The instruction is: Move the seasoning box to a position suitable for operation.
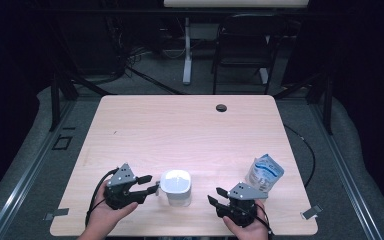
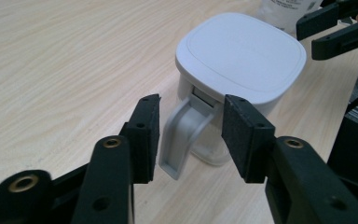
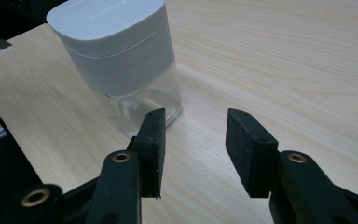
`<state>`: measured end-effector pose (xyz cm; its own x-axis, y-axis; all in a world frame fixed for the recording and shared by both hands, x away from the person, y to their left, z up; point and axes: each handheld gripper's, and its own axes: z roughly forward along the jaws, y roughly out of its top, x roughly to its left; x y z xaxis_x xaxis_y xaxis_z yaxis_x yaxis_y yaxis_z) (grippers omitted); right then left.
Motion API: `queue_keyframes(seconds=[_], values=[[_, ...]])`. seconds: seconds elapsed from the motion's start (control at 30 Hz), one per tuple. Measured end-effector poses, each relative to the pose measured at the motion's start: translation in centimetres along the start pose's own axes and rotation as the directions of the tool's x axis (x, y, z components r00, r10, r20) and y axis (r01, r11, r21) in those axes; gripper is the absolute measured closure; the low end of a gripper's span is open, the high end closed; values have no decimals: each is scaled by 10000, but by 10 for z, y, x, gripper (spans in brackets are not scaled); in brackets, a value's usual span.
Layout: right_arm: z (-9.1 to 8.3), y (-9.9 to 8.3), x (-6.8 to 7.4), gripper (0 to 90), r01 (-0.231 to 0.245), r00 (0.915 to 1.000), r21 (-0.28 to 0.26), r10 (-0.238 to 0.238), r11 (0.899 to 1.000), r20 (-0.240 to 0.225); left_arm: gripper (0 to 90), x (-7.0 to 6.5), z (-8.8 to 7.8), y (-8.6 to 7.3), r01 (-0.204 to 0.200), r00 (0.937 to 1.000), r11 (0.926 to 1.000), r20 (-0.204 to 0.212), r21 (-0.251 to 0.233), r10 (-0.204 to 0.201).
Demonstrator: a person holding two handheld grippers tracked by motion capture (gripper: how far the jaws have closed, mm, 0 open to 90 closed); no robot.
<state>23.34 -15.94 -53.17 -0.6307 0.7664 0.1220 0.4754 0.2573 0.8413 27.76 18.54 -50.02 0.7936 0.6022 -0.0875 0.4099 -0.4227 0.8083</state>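
Observation:
A white-lidded container [image 1: 176, 186] with a clear lower body stands near the table's front edge, between my two grippers. My left gripper [image 1: 150, 183] is just to its left and open. In the left gripper view, the container's [image 2: 240, 56] grey latch handle [image 2: 184, 137] hangs down between the jaws of that gripper [image 2: 191, 135], and the pads are apart from it. My right gripper [image 1: 215, 196] is a little to the container's right, open, with bare table between its jaws [image 3: 195, 144]. The container [image 3: 116, 46] stands ahead and to the left of those jaws.
A blue and white pouch [image 1: 265, 172] stands on the table [image 1: 180, 125] just beyond my right gripper. A dark cable hole [image 1: 221, 107] sits near the far edge. A black chair [image 1: 242, 45] and a white desk leg [image 1: 186, 50] stand on the floor behind the table.

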Motion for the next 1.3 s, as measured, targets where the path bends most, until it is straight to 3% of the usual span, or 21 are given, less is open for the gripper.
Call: queue_keyframes(seconds=[0.03,0.1,0.2,0.3,0.4,0.7,0.87,1.17,1.3], values=[[3,5,0,569,-85,9998,233,89,9997,-191,524,1,1,1,22,10000,10000,-25,39,-22],[5,10,-1,568,95,10000,365,-94,9993,-33,520,2,0,5,60,10000,10000,-45,-45,-61],[6,16,-1,594,87,9999,270,-84,9996,-108,513,3,-1,7,-67,10000,9999,-47,111,68],[8,24,-2,608,131,9993,414,-116,9991,-360,566,2,-1,10,-136,9996,9994,266,321,128],[8,26,-3,626,104,9990,427,-85,9990,-449,589,1,-1,12,-209,9995,9990,230,397,200],[3,35,2,699,708,9955,445,-678,9965,-660,630,-4,-3,25,-233,9986,9992,481,336,216],[3,40,6,716,874,9941,463,-841,9951,-687,684,-6,-2,29,-221,9986,9986,501,478,197],[12,50,8,821,1064,9929,533,-1033,9929,-593,885,-4,0,39,-504,9978,9965,458,662,474],[14,58,8,845,1161,9923,591,-1131,9915,-510,900,-5,1,41,-541,9975,9962,484,687,508]])
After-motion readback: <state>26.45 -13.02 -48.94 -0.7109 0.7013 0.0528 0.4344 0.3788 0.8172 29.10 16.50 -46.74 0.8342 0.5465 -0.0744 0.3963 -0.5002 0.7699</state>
